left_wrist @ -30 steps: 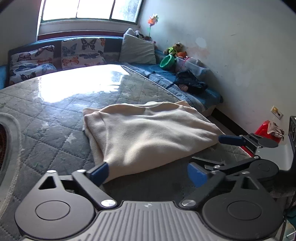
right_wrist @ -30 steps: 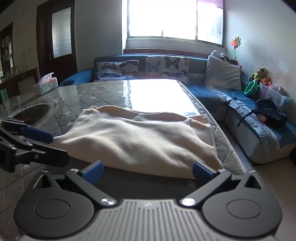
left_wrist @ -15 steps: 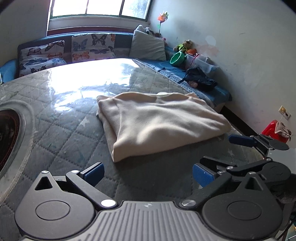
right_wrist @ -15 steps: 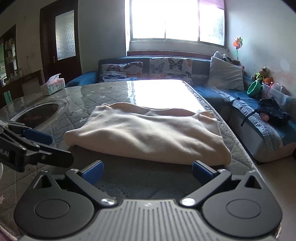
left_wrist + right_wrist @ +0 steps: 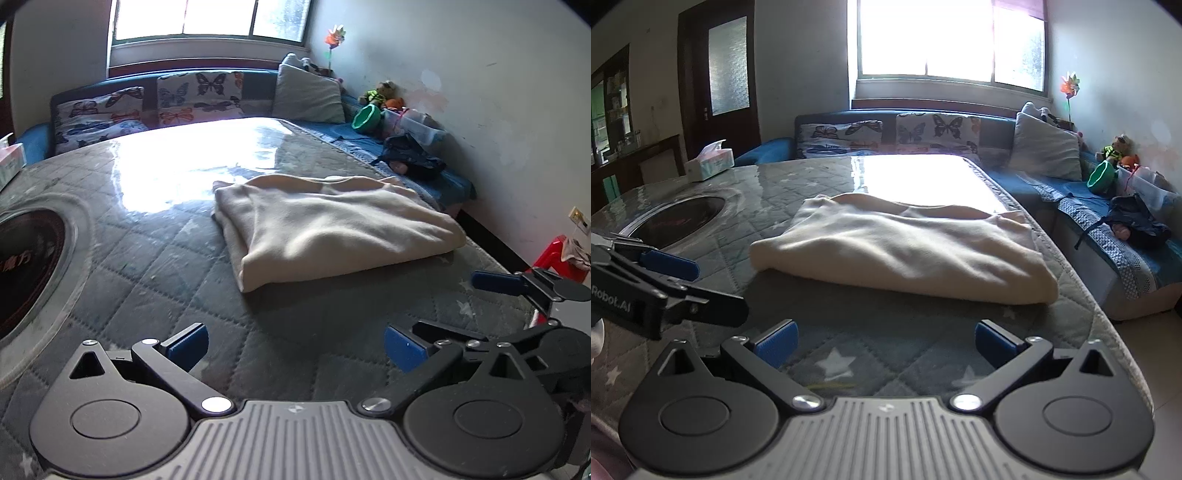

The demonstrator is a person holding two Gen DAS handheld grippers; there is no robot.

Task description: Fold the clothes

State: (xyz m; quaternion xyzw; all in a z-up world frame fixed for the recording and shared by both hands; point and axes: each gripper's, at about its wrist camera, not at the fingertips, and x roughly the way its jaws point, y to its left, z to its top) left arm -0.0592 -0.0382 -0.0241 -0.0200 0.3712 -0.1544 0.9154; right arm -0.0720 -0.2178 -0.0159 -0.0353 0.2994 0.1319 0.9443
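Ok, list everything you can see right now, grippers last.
garment: one, cream, folded, on the table near its right edge
table: one, grey quilted cover under glass
burner: one, dark, round, set in the table's left side
tissue box: one, white, table's far left corner
sofa: one, blue, behind and right of the table
cushions: butterfly print plus one grey, on the sofa
bowl: one, green, on the sofa
bag: one, dark, on the sofa
left gripper: open, empty
right gripper: open, empty
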